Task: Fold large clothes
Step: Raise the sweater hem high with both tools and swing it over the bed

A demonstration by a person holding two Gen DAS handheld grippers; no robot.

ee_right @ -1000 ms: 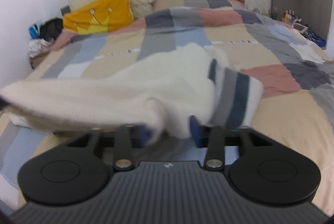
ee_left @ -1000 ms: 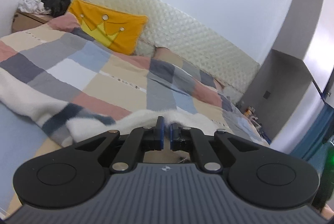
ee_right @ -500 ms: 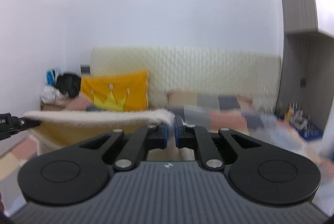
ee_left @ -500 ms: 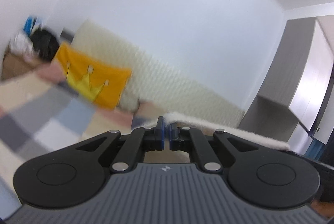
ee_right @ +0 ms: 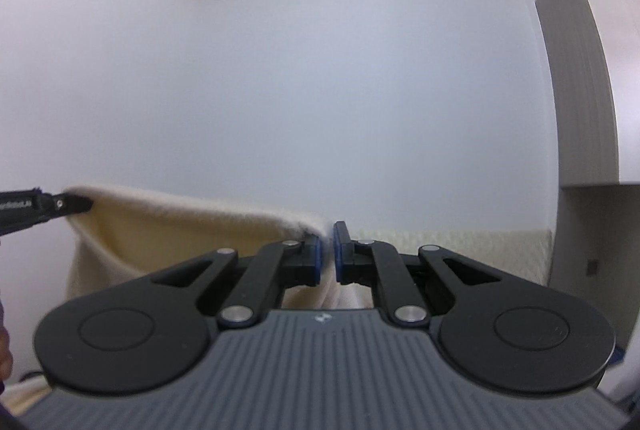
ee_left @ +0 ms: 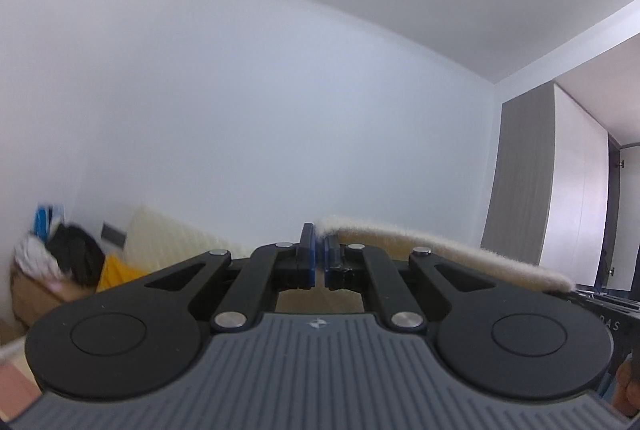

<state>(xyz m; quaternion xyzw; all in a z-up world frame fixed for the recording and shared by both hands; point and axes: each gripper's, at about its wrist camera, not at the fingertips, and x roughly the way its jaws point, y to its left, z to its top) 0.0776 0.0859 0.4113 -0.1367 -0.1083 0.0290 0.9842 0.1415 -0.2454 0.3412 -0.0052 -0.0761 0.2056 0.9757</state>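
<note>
Fingers [ee_right: 343, 254] hiding clamped cream blanket [ee_right: 180, 226] corner

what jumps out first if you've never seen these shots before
The cream fleece garment stands out: its top edge is stretched in the air between the two claws in front of a bare white wall. The right claw pinches one end at centre frame, and the left claw pinches the other, seen at the right view's left edge.
</note>
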